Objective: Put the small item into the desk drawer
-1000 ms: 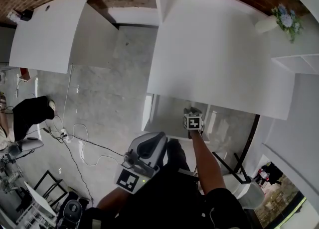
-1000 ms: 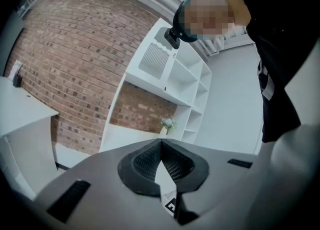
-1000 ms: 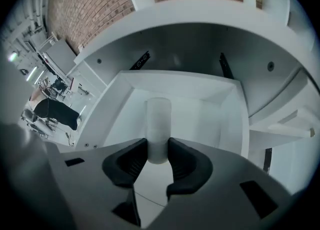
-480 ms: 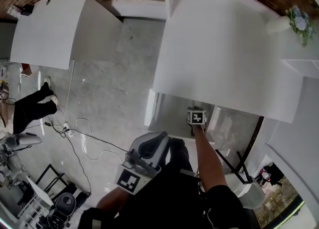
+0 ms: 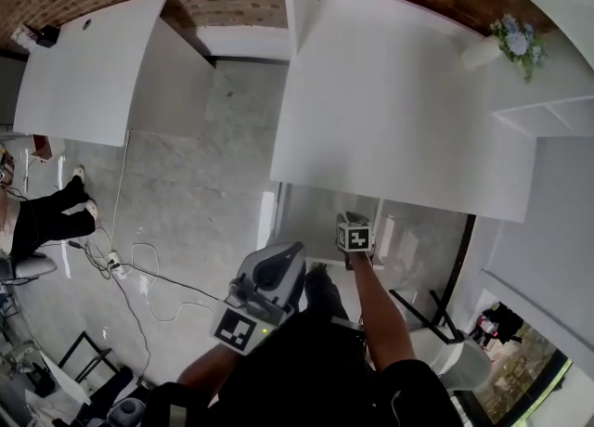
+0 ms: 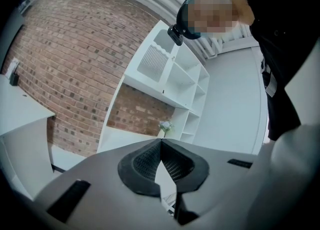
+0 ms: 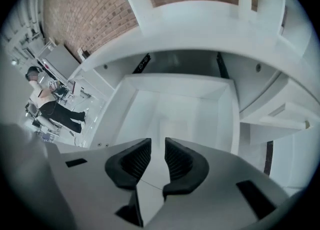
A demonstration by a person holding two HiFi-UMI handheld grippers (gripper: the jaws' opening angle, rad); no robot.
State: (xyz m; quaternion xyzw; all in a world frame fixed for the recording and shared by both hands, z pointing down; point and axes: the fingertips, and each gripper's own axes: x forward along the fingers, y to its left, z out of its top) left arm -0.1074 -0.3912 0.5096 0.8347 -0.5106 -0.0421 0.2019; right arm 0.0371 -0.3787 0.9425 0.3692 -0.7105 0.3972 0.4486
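The white desk (image 5: 390, 109) has its drawer (image 5: 299, 230) pulled out below the front edge. My right gripper (image 5: 353, 221) hangs over the open drawer (image 7: 175, 81) and points into it. Its jaws (image 7: 157, 146) stand a narrow gap apart and are closing, with nothing between the pads. I see only the pale drawer floor, and no small item shows in any view. My left gripper (image 5: 278, 267) is held close to my body and tilted upward. In the left gripper view its pads (image 6: 161, 144) meet at the tip and hold nothing.
A second white desk (image 5: 83, 63) stands at the left by the brick wall. Cables (image 5: 139, 267) lie on the grey floor, and a person in black (image 5: 46, 216) is at the left edge. A vase of flowers (image 5: 510, 40) sits on the desk's far right, near white shelves (image 6: 170, 74).
The right gripper has drawn back a little toward me over the drawer. The left gripper has kept its place. The person at the left has shifted position.
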